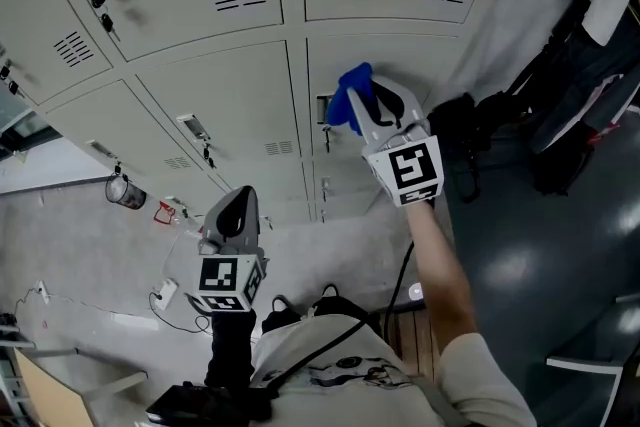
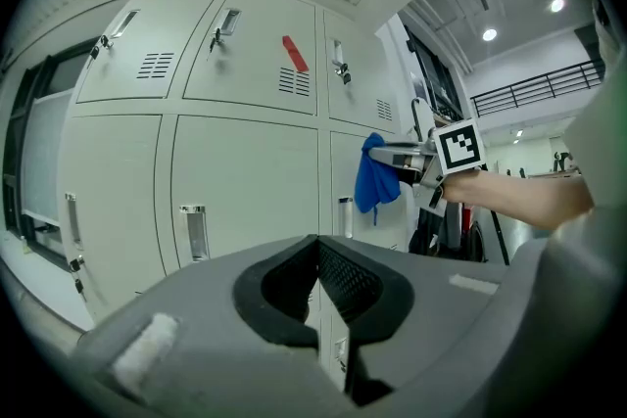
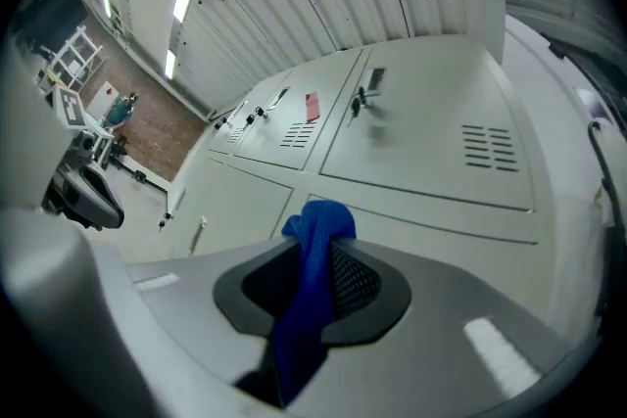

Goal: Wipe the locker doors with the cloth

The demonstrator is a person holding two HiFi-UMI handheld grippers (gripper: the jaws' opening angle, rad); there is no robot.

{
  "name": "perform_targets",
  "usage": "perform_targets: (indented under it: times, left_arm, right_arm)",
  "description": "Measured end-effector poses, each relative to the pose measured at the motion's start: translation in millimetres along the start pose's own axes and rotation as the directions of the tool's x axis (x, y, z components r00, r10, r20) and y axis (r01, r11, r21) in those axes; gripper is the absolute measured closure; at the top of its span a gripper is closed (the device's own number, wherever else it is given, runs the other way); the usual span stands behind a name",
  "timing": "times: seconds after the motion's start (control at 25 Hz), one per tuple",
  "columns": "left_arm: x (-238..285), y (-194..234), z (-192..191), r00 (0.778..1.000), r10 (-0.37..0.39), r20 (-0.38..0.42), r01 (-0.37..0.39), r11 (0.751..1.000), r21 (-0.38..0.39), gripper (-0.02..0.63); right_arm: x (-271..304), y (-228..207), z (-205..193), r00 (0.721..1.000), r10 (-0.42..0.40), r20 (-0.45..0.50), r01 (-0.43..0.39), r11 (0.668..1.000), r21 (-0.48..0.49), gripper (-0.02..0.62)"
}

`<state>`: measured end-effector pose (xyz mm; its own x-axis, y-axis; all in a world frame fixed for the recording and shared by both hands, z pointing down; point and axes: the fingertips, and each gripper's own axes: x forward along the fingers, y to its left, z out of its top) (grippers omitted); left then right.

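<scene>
Holding the cloth (image 3: 306,303) tight between its closed jaws, the right gripper (image 1: 362,110) is close to a locker door (image 1: 400,60); the left gripper (image 2: 317,255) hangs lower, closed, empty.

The pale speckled floor (image 1: 70,255) bears a white plug block (image 1: 166,293) and a small round container (image 1: 126,192).

Head view looks steeply down; both gripper views face the locker doors (image 2: 245,181).
</scene>
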<state>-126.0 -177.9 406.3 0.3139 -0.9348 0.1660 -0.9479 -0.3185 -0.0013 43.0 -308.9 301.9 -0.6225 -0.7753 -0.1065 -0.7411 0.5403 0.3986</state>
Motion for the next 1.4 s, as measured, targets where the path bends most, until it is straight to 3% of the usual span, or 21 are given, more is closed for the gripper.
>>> perform_targets:
  times: [0.16, 0.36, 0.72, 1.16, 1.28, 1.4]
  left_arm:
    - [-4.9, 1.6, -2.3, 1.000, 0.012, -0.006, -0.012, 1.000, 0.004, 0.614]
    - [-9.0, 3.9, -4.4, 1.000, 0.026, -0.012, -0.026, 1.000, 0.005, 0.614]
    - [-1.5, 0.4, -6.7, 1.000, 0.022, -0.012, -0.022, 1.000, -0.002, 0.614]
    - [16.4, -18.6, -4.4, 1.000, -0.025, -0.012, 0.025, 1.000, -0.005, 0.614]
    - [16.7, -19.9, -3.6, 0.999, -0.030, -0.014, 0.030, 1.000, -0.001, 0.614]
    - [16.3, -19.2, -1.8, 1.000, -0.028, -0.012, 0.029, 1.000, 0.004, 0.614]
  right_arm:
    - [37.4, 38.5, -16.1, 0.998, 0.064, -0.029, -0.064, 0.998, -0.010, 0.532]
    - [57.4, 39.5, -31.6, 0.995, 0.070, -0.066, -0.070, 0.997, -0.005, 0.532]
    - [14.0, -24.1, -70.3, 0.989, -0.023, -0.144, 0.011, 0.996, -0.086, 0.531]
    - [-48.5, -124.4, -111.8, 0.944, -0.204, -0.259, 0.164, 0.972, -0.170, 0.531]
    - [-56.8, -126.4, -108.5, 0.942, -0.221, -0.253, 0.185, 0.970, -0.159, 0.531]
    - [-52.0, -100.1, -90.0, 0.964, -0.170, -0.205, 0.141, 0.979, -0.148, 0.531]
